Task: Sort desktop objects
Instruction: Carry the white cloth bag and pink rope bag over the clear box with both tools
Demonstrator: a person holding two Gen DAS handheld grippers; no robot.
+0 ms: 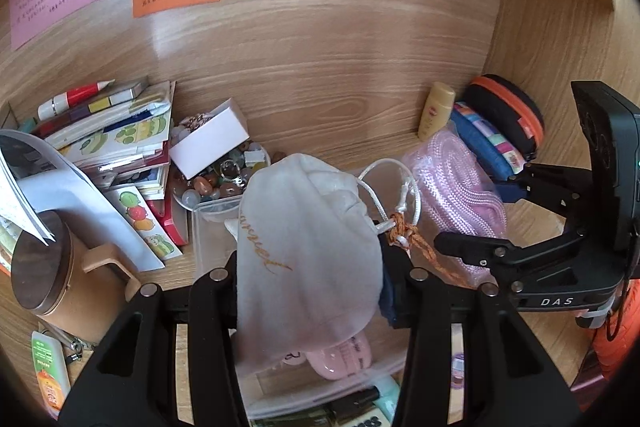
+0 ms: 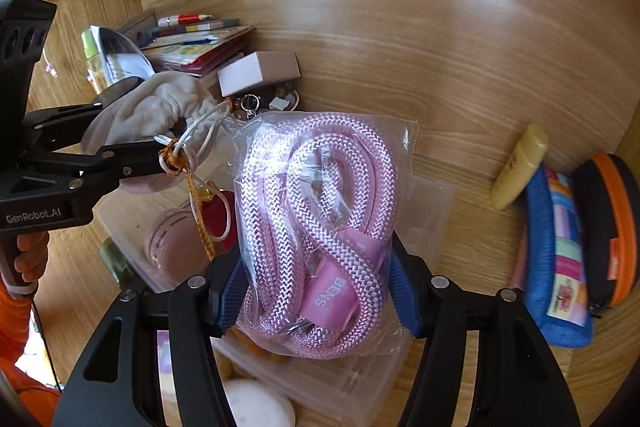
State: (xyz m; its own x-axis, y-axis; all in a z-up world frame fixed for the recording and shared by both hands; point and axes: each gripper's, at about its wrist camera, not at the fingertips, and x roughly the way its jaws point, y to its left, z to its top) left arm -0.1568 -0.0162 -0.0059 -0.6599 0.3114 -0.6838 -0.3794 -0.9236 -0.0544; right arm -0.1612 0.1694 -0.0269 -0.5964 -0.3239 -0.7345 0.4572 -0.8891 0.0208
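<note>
My left gripper (image 1: 312, 267) is shut on a white drawstring pouch (image 1: 304, 235) with gold lettering, held above a clear plastic box (image 1: 212, 235). The pouch (image 2: 160, 111) and the left gripper (image 2: 132, 135) also show at the left of the right wrist view. My right gripper (image 2: 316, 287) is shut on a clear bag of pink rope (image 2: 320, 219), held above the same clear box (image 2: 424, 211). In the left wrist view the right gripper (image 1: 476, 215) and the rope bag (image 1: 456, 187) are to the right of the pouch.
A stack of booklets (image 1: 116, 135), a white carton (image 1: 208, 143) and a dish of beads (image 1: 224, 179) lie at the left. A lidded wooden mug (image 1: 52, 267) stands front left. A yellow bottle (image 1: 436, 111), a blue pouch (image 1: 488, 139) and an orange-rimmed case (image 1: 508, 115) lean at the right wall.
</note>
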